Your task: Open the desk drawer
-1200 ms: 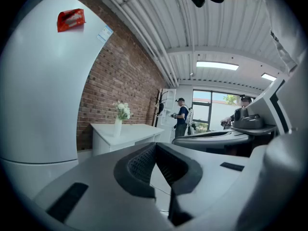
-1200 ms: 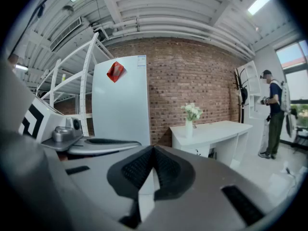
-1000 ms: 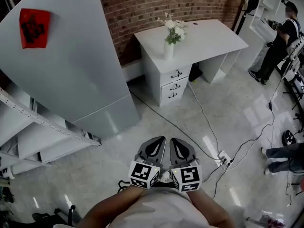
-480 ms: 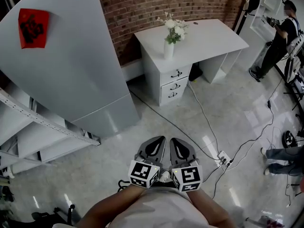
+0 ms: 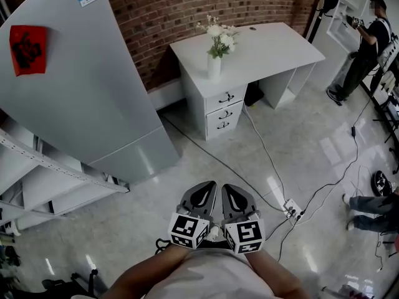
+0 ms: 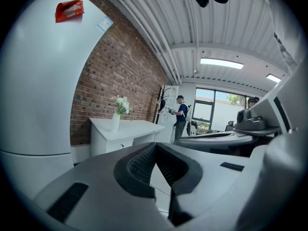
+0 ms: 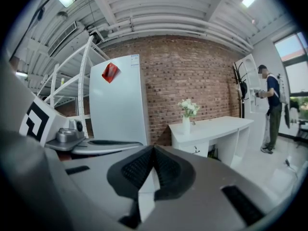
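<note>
1. Since a moment ago, the white bench with three drawers [image 5: 268, 45] has slid a little up and to the left in the head view. The tall grey fridge [image 5: 81, 92] has slid the same way. Your two grippers sit at the same low spot in that view.
2. You want the top white drawer with the dark curved handle [image 5: 225, 97]. It is in the stack under the left end of the bench, below the white vase of flowers [image 5: 214, 64]. It is shut, and so are the two drawers under it.
3. That drawer is straight ahead of your jaws but still well apart from them, with a lot of bare floor between. A black cable [image 5: 206, 154] lies across that floor.
4. Its handle runs sideways across the drawer front. The front faces you, so I think it will pull out toward you.
5. Your left gripper [image 5: 209, 185] and right gripper [image 5: 227, 185] are side by side, close to your body. Neither one is much nearer. The right one looks a bit more in line with the drawers, so it seems the better pick.
6. Both point forward and a little down, with the marker cubes nearest to you.
7. In its own view, the left gripper [image 6: 155, 146] has its jaws pressed together with nothing between them. The right gripper [image 7: 154, 148] is the same.
8. You will likely need to walk closer and spread the jaws before you reach the handle.
</note>
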`<state>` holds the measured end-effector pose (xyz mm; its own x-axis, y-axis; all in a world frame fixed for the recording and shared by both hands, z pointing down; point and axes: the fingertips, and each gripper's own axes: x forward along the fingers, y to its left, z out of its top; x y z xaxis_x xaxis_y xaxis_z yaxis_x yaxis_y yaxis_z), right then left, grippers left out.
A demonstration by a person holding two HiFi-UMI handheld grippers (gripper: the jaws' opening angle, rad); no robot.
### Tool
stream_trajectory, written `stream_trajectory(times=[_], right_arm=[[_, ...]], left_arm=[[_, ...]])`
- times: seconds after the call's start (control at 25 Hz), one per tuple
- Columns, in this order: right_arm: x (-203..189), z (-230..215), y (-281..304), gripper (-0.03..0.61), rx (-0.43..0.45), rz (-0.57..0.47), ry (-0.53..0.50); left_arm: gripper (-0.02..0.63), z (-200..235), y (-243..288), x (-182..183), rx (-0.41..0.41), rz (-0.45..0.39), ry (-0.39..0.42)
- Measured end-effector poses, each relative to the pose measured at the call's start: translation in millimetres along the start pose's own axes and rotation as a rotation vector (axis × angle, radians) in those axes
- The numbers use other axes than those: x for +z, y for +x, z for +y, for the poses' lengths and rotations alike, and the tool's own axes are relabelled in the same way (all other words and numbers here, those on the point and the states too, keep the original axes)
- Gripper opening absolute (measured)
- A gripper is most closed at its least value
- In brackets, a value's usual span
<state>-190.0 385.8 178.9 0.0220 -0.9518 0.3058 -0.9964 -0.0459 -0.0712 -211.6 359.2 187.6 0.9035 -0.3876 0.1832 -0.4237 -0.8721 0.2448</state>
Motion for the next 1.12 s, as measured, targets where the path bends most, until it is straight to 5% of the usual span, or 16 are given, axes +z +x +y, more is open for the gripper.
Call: stream_trajectory(times=[0.6,1.12], right_arm=[[-6.5,-47.3,11.4,0.015,-0.036,0.024,0.021],[10.7,-110.0,106.1,0.015,-0.082,0.086,0.015]], left_arm=[[0.008,-9.2,46.5,-4.2,-0.040,0.021,0.000],[0.008,47.2,156.4,11.6,-0.095,0.031,-0.051]])
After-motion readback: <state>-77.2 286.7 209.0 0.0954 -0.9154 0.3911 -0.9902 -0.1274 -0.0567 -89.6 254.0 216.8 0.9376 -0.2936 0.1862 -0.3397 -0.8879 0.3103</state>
